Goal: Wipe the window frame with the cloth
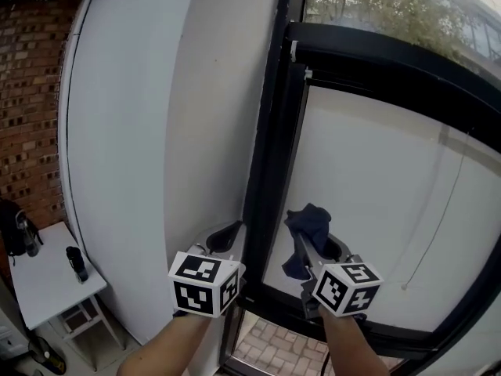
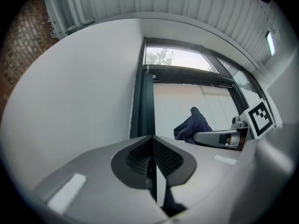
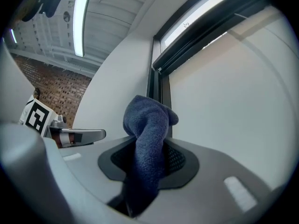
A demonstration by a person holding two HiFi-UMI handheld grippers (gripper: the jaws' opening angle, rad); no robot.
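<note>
Two grippers show, side by side near the bottom of the head view. One cloth, one black window frame [image 1: 270, 171], and one small white table [image 1: 43, 284] far down at the left make up the rest, with one dark bottle [image 1: 77, 263] standing on the table.

The left gripper [image 1: 225, 237] is in front of the white wall [image 1: 156, 131], just left of the frame's upright. In its own view its jaws meet tip to tip with nothing between them [image 2: 152, 146].

The right gripper [image 1: 317, 247] is just right of that upright, before the pale pane [image 1: 391, 210]. Its jaws are clamped on the dark blue cloth [image 1: 308, 225].

In the right gripper view the cloth [image 3: 147, 139] runs lengthwise along the jaws, from deep between them out past the tips. Its free end is bunched into one rounded lump that points up and away, toward the upright. From the head view the lump leans slightly left, close beside the frame; whether it touches cannot be told. The left gripper view shows the same cloth [image 2: 194, 125] sticking up from the right gripper.
</note>
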